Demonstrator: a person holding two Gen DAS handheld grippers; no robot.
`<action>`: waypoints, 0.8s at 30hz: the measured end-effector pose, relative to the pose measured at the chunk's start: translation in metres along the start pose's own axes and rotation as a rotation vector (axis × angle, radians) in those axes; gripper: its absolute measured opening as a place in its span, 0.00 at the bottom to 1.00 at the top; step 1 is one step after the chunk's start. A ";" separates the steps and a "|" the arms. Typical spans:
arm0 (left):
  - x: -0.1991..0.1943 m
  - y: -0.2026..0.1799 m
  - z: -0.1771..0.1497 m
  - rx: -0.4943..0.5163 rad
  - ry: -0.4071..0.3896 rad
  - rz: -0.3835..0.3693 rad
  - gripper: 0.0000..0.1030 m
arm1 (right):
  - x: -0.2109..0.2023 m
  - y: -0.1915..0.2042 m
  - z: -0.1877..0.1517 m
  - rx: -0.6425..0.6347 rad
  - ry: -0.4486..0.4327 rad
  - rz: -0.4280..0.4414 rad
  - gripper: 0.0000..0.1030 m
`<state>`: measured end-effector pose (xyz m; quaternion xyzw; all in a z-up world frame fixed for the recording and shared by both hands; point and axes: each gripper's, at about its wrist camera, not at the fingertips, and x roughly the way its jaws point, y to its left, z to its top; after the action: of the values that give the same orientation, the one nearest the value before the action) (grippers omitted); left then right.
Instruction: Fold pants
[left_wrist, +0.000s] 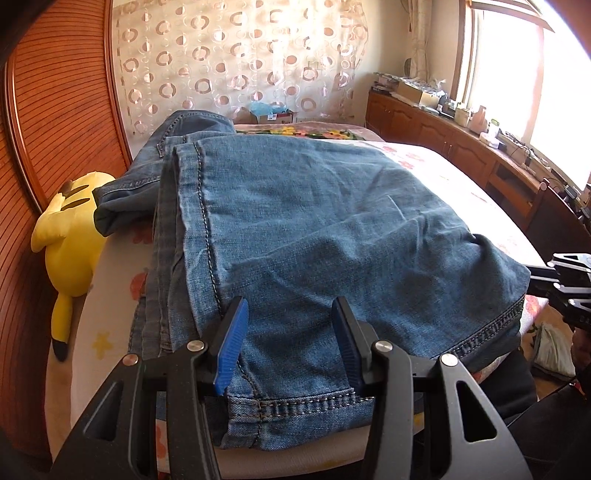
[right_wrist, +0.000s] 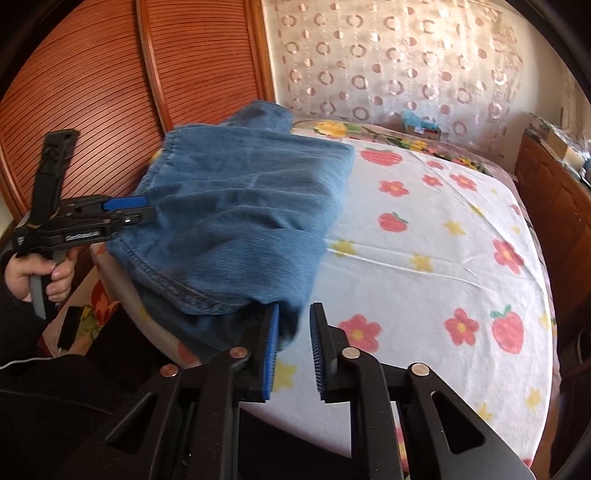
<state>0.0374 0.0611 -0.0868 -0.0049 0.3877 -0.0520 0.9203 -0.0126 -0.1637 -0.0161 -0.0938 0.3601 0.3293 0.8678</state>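
Note:
Blue denim pants (left_wrist: 314, 236) lie folded on the bed, hems toward me at the near edge. My left gripper (left_wrist: 288, 321) is open, its blue-padded fingers (left_wrist: 231, 343) straddling the near hem without pinching it. In the right wrist view the pants (right_wrist: 236, 221) sit at the bed's left side, and the left gripper (right_wrist: 140, 210) shows at their left edge. My right gripper (right_wrist: 293, 325) is open and empty, its left finger (right_wrist: 271, 354) just at the lower right corner of the denim. It also shows at the right edge of the left wrist view (left_wrist: 569, 284).
A yellow plush toy (left_wrist: 74, 236) lies at the bed's left edge by the wooden slatted wall (left_wrist: 55, 110). The flower-print bed sheet (right_wrist: 443, 258) spreads to the right. A wooden cabinet (left_wrist: 461, 144) with clutter runs under the window. A patterned curtain (left_wrist: 236, 62) hangs behind.

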 end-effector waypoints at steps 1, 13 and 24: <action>0.000 0.000 0.000 0.000 0.000 0.001 0.47 | 0.000 0.001 0.000 -0.004 0.002 -0.003 0.15; 0.002 -0.001 0.000 0.001 0.011 0.010 0.47 | -0.003 0.003 0.003 -0.020 -0.025 0.002 0.03; 0.005 0.001 -0.001 -0.011 0.017 0.009 0.47 | -0.015 0.008 -0.029 -0.005 0.064 0.050 0.02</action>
<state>0.0400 0.0615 -0.0908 -0.0080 0.3957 -0.0457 0.9172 -0.0421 -0.1770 -0.0260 -0.0975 0.3888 0.3485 0.8472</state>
